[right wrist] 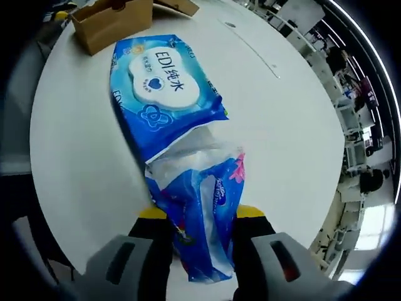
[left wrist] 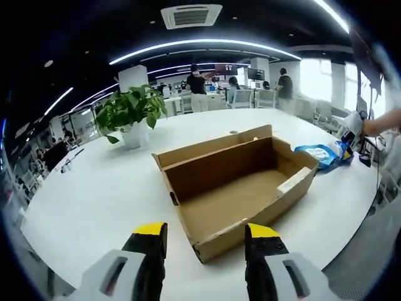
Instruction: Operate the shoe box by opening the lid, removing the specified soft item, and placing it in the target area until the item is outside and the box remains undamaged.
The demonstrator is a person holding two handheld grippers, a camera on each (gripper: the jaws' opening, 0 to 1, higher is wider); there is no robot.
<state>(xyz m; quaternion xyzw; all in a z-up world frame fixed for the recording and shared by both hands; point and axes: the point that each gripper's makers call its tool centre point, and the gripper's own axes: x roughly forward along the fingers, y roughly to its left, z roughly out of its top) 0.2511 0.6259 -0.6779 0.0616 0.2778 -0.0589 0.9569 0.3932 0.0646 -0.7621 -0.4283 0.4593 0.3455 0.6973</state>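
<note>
Brown cardboard shoe box (left wrist: 241, 188) open on the white round desk (left wrist: 94, 194), lid folded back, inside bare. Left gripper (left wrist: 205, 241) spread wide just short of the box's near corner, holding nothing. Blue wet-wipes pack (right wrist: 164, 88) lying on the desk well clear of the box, seen also beside the box's far end (left wrist: 322, 153). Right gripper (right wrist: 202, 219) pinching a crumpled blue plastic packet (right wrist: 203, 207) touching the pack. Potted plant (left wrist: 131, 113) behind the box.

Bright even light from ceiling strips (left wrist: 200, 45), window glare, fisheye-bent edges, slight blur
</note>
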